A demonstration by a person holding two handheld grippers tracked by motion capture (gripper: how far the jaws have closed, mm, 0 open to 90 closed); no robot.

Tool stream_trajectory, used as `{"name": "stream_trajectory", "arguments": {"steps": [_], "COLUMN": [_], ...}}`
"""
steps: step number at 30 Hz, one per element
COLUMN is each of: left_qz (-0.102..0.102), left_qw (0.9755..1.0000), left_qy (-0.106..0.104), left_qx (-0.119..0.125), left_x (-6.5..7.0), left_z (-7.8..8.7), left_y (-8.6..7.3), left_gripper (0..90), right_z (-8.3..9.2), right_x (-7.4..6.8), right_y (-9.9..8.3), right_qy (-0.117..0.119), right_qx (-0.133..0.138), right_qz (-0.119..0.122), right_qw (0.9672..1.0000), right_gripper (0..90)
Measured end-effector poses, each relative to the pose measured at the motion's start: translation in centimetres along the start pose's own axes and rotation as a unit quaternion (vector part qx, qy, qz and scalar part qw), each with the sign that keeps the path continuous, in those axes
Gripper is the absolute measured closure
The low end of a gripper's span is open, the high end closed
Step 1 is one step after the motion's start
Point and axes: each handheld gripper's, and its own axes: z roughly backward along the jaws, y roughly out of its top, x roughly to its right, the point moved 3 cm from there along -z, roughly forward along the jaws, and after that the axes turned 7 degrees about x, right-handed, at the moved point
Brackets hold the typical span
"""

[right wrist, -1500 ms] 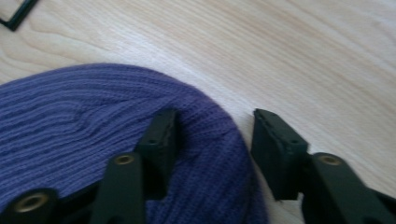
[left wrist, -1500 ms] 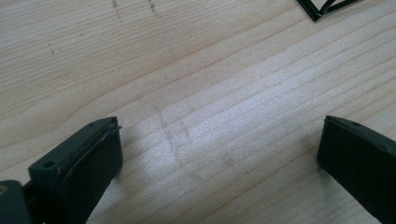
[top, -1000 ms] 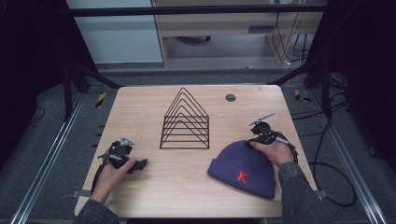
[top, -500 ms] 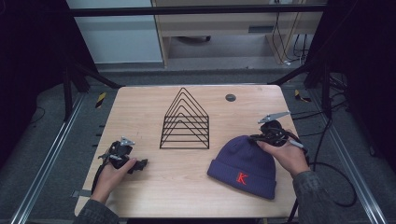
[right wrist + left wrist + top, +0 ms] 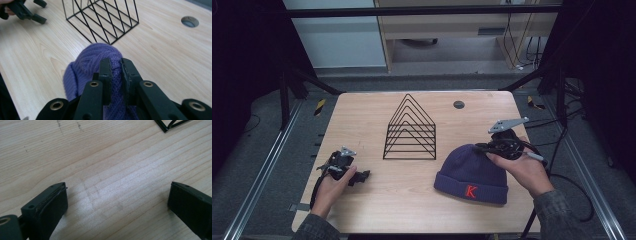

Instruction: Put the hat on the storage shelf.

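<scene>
Resting on the tabletop right of the wire rack, my knit beanie looks soft, light and floppy. My right claw pinches its crown, a good hold; my left claw gapes wide, empty.

The right gripper, clamped on the crown of the purple hat, has risen and drifted toward three o'clock, pulling that end of the hat up off the table
</scene>
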Motion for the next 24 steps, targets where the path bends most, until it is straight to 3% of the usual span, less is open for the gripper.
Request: {"name": "stream_trajectory", "arguments": {"steps": [7, 24], "left_qz": [0.000, -0.004], "left_qw": [1.0000, 0.9998], "left_qy": [0.001, -0.002], "left_qx": [0.002, 0.019], "left_x": [-0.2, 0.0], "left_z": [0.1, 0.5], "left_y": [0.0, 0.4], "left_gripper": [3.3, 3.7], "right_z": [0.6, 2.8], "right_x": [-0.3, 1.5], "right_y": [1.8, 4.8], "right_qy": [-0.002, -0.031], "right_qx": [0.007, 0.042], "right_qz": [0.017, 0.005], "right_qw": [0.9998, 0.9986], "right_gripper": [80.0, 80.0]}}
